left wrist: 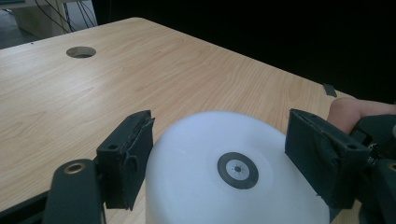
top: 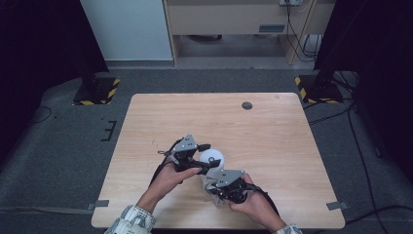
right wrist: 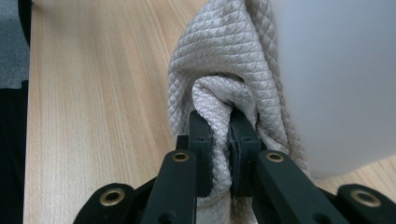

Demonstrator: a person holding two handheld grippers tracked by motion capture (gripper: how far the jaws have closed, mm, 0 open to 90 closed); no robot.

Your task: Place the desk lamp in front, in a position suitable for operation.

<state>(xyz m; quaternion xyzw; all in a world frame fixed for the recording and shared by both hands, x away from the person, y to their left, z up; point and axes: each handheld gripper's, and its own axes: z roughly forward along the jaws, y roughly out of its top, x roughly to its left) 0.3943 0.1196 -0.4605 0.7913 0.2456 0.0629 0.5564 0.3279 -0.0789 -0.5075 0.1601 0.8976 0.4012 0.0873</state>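
Pale wood grain runs across the worktop [top: 272, 141], which stands on grey carpet [top: 63, 141] in a dim room. At its near edge the person's two hands come in, each holding a tool. The right tool [right wrist: 220, 135] has its jaws pressed together on a fold of quilted off-white cloth [right wrist: 219, 60]; that cloth lies against the side of a white bowl [top: 212, 157]. The bowl stands upside down on the worktop, near the front and slightly left of centre, with a small dark ring mark in the middle of its base. The left tool [left wrist: 219, 154] is spread wide, one jaw on either side of the bowl. Farther back, a round cable hole [top: 247, 105] sits in the worktop. Beyond it, yellow-and-black striped stand feet [top: 97, 91] rest on the carpet, before a light cabinet [top: 229, 19].
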